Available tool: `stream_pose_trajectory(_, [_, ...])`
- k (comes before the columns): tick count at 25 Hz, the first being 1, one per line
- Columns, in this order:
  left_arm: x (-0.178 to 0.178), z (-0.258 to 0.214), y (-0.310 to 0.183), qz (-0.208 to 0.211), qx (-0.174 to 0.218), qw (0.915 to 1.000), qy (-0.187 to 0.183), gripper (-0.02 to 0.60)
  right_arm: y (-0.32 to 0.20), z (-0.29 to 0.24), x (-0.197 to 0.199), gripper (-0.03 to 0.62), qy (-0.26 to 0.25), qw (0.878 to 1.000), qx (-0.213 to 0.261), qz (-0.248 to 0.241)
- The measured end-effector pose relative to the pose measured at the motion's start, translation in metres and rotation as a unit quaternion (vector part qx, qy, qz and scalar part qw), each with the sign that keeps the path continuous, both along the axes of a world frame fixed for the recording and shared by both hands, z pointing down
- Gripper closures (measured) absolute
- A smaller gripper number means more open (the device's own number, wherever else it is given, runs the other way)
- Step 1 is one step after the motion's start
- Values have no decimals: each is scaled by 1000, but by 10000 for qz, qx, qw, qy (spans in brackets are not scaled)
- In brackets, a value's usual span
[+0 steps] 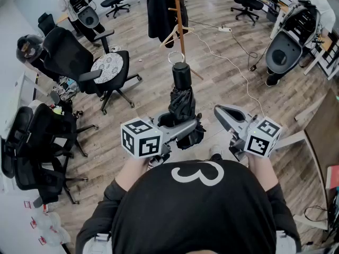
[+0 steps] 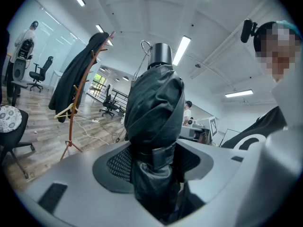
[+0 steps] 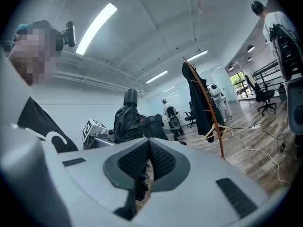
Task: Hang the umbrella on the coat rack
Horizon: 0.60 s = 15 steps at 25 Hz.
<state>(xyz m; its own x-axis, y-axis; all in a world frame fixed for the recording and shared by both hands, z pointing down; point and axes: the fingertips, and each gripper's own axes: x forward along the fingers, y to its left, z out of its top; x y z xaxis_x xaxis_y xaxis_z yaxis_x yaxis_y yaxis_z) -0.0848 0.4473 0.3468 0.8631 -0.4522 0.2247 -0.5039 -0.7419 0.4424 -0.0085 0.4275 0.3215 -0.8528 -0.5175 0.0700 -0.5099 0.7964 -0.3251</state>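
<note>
The left gripper's (image 2: 154, 162) jaws stand wide, clamped on the one folded black umbrella (image 2: 154, 103), which is upright, its lower end hidden behind the pads; the right gripper's (image 3: 148, 162) jaws are pressed together, empty; wood-plank floor (image 1: 222, 78); one coat rack (image 1: 179, 20), top cut off in the head view, bears a dark coat (image 1: 159, 9).

The only readable character is a large white numeral 3 (image 1: 218, 173), printed on the back of the person's black shirt (image 1: 201, 221). A white curve of that print also shows in both gripper views, too partial to read. The white marker cube at the left (image 1: 141, 137) and the one at the right (image 1: 263, 136) carry black-and-white square code patterns, no letters
</note>
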Motion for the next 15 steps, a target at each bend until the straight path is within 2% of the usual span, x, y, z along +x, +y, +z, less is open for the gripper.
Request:
stream_pose_trajectory(6, [1,3,-5,50,-18,10000,71,321,-3,10,4,569,-17,9999,-72,73])
stream_pose_trajectory(15, [34,5,-43,88,-62,9999,36,321,-52,18,35,568,-125,9997,-195,96])
